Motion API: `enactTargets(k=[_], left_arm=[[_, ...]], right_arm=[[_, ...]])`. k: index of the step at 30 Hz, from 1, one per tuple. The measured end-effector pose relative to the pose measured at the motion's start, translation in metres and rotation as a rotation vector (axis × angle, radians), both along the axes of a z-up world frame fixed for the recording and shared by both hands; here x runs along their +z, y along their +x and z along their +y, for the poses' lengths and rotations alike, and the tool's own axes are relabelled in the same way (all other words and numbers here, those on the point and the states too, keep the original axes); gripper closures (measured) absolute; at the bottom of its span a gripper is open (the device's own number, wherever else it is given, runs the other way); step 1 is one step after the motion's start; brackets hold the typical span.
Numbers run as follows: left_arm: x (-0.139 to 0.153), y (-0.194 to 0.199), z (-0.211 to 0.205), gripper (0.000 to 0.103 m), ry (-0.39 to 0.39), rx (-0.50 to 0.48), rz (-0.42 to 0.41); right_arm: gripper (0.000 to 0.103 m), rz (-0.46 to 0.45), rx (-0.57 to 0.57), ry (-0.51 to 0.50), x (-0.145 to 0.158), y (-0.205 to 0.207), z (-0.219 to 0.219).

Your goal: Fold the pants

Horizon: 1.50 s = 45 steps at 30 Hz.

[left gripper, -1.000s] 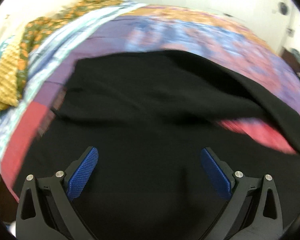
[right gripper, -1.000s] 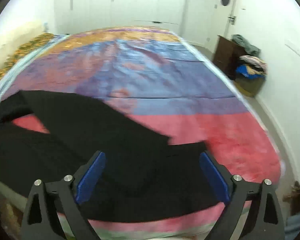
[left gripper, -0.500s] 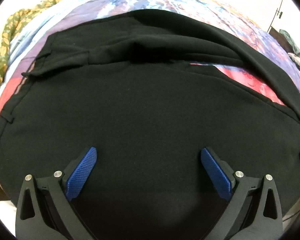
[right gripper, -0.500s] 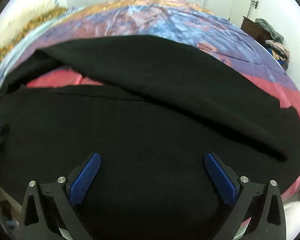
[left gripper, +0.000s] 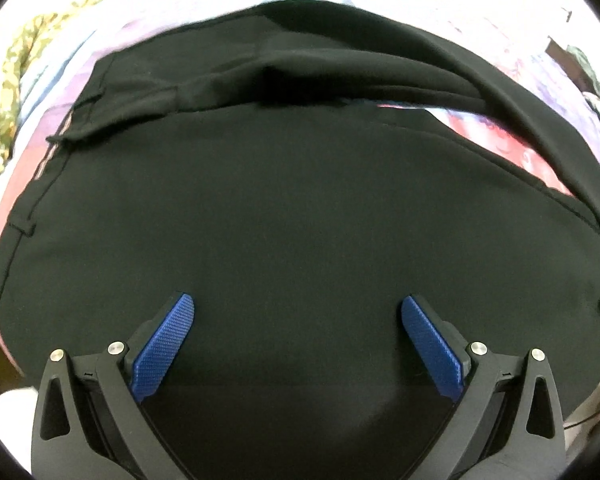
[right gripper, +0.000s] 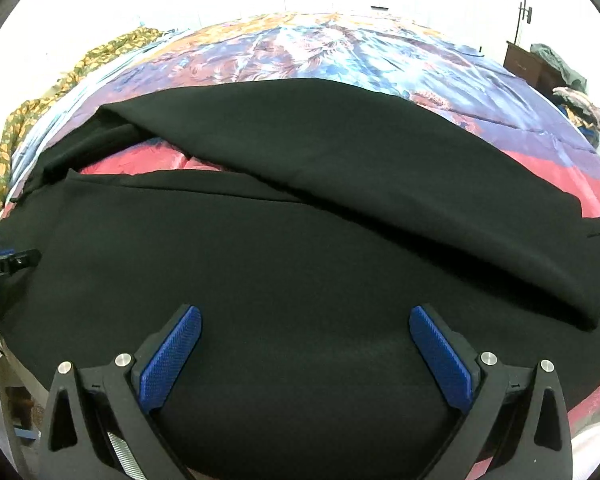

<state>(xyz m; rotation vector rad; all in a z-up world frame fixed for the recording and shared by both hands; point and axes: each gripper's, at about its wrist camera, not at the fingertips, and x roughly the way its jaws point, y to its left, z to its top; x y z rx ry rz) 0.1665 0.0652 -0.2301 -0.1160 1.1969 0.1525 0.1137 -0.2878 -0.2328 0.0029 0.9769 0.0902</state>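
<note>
1. We see one pair of black pants [right gripper: 300, 248] spread on the bed, directly ahead of both grippers at 12 o'clock and filling the lower half of each wrist view.
2. Its long axis runs across our views, roughly 9 to 3 o'clock. The waistband [left gripper: 80, 120], with a belt loop [left gripper: 22, 226], lies toward 9–10 o'clock in the left wrist view; the leg ends trail off toward 3 o'clock in the right wrist view.
3. We count two legs: the near leg [right gripper: 228, 264] lies flat just beyond the fingers, and the far leg [right gripper: 360, 160] angles away from 10 toward 4 o'clock, leaving a wedge of red bedding between them near the crotch.
4. That wedge is what we judge the coming move turns on: one leg has to be brought over the other, along the long axis, so the two lie stacked.
5. Our left gripper [left gripper: 298, 308] is nearer the waistband end; its jaws stand wide apart, holding nothing, low over the cloth.
6. Our right gripper [right gripper: 305, 318] is nearer the leg ends; it too is spread wide and empty. Whether either one touches the fabric we cannot tell.
7. Outward: one patterned bedspread [right gripper: 340, 48] in blue, purple and red, one yellow-green floral cloth [right gripper: 60, 80] bunched along the edge at 10 o'clock, one dark wooden cabinet [right gripper: 528, 64] with clothes piled at 2 o'clock.
</note>
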Motion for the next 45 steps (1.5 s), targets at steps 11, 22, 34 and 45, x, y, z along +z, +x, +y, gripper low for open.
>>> enactTargets(k=[11, 22, 34, 45], left_arm=[[0.001, 0.028, 0.036, 0.0, -0.022, 0.068, -0.091], [-0.015, 0.013, 0.031, 0.0, 0.002, 0.025, -0.179], [-0.014, 0.013, 0.031, 0.0, 0.003, 0.022, -0.174], [0.068, 0.068, 0.047, 0.001, -0.316, -0.002, -0.168]], right_arm=[[0.0, -0.056, 0.052, 0.281, 0.042, -0.015, 0.0], [0.002, -0.049, -0.221, 0.553, 0.025, -0.021, -0.066], [0.029, -0.153, -0.694, 0.609, 0.01, -0.008, -0.153], [0.097, -0.303, -0.328, 0.463, 0.122, 0.003, -0.129]])
